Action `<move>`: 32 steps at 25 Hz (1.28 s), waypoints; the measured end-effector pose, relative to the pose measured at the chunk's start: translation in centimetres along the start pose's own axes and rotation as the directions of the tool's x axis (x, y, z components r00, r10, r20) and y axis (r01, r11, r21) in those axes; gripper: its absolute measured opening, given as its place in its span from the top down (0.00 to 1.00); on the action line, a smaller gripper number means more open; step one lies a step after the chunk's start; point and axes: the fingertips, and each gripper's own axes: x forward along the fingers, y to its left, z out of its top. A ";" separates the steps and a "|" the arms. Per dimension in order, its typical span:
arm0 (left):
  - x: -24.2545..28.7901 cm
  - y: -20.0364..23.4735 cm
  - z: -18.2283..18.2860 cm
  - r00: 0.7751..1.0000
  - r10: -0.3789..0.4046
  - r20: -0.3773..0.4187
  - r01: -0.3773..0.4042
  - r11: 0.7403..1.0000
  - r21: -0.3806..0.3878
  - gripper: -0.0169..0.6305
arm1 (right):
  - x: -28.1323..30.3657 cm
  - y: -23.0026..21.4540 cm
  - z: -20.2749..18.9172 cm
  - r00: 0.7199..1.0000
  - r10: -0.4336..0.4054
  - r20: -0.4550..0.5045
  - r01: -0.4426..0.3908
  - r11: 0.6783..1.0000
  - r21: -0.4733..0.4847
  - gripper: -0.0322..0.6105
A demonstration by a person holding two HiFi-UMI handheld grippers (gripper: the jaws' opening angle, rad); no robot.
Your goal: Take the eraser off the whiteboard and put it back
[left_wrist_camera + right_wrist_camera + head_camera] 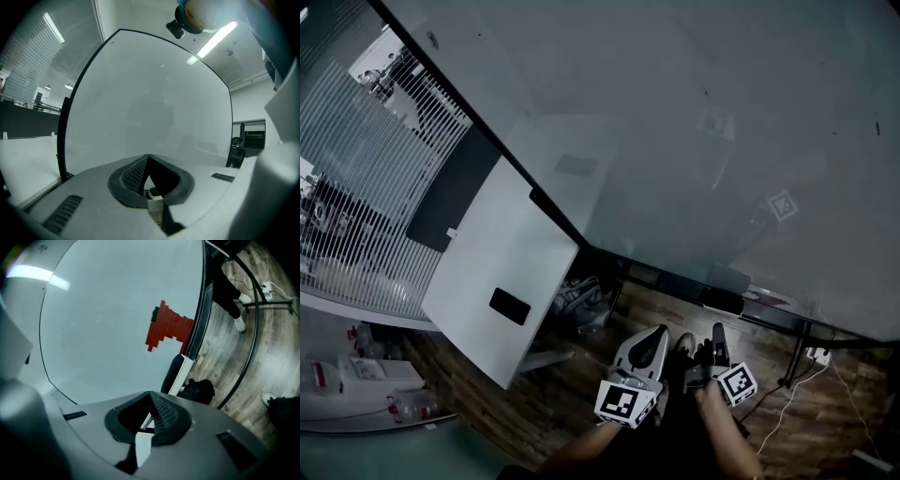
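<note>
A large whiteboard (pixel 694 122) fills the head view. At its lower edge lies a dark oblong thing (pixel 723 301), probably the eraser. It also shows as a black and white block (pixel 177 376) in the right gripper view, below a red blocky patch (pixel 166 326) on the board. My left gripper (pixel 658 332) and right gripper (pixel 716 330) hang side by side over the floor, below the board and short of it. In each gripper view the jaws meet at the tips: left gripper (pixel 149 158), right gripper (pixel 150 394). Both are shut with nothing between them.
A white panel (pixel 497 272) with a black rectangle leans at the left, with slatted blinds (pixel 366 169) behind it. A dark bag (pixel 579 296) lies under the board. The stand's legs (pixel 797 352) and a white cable (pixel 797 394) cross the wooden floor at the right.
</note>
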 end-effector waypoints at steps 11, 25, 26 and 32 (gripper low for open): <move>-6.1 -2.3 3.0 0.995 -0.031 0.092 0.030 0.999 0.013 0.96 | -5.7 6.8 1.4 1.000 -0.006 -0.023 -0.004 0.904 -0.427 0.93; -13.2 -5.5 2.4 0.989 -0.109 0.097 0.116 0.991 -0.069 0.96 | -14.9 15.3 0.1 1.000 0.020 0.021 0.006 0.553 -0.833 0.93; -13.4 -5.8 2.3 0.989 -0.113 0.092 0.119 0.991 -0.068 0.96 | -15.4 15.3 0.1 1.000 0.018 0.019 0.006 0.538 -0.843 0.93; -13.7 -6.7 2.2 0.991 -0.105 0.082 0.111 0.992 -0.063 0.96 | -19.0 15.6 -0.5 0.999 0.045 -0.017 -0.037 0.480 -0.877 0.93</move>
